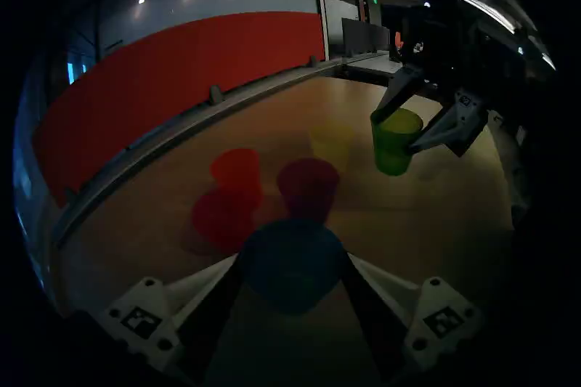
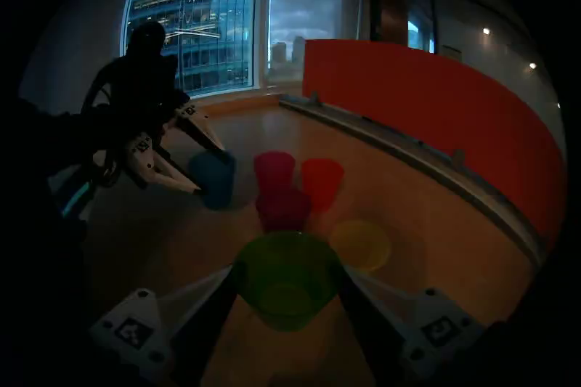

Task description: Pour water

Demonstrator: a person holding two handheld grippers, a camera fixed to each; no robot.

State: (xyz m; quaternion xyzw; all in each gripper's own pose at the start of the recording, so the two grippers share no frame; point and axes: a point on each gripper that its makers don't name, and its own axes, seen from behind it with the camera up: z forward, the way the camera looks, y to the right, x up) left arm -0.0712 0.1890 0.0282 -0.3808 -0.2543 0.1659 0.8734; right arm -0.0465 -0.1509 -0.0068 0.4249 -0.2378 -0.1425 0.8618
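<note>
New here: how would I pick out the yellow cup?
Find the wooden table beside the long red partition wall. In its cluster of plastic cups, the translucent yellow plastic cup stands free, nearest the green plastic cup held in jaws. It is the only yellow one among red and pink neighbours.

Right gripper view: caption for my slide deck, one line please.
Right gripper holds a green cup; opposite, left gripper holds a blue cup, red cups between them, a yellow cup beside.
</note>
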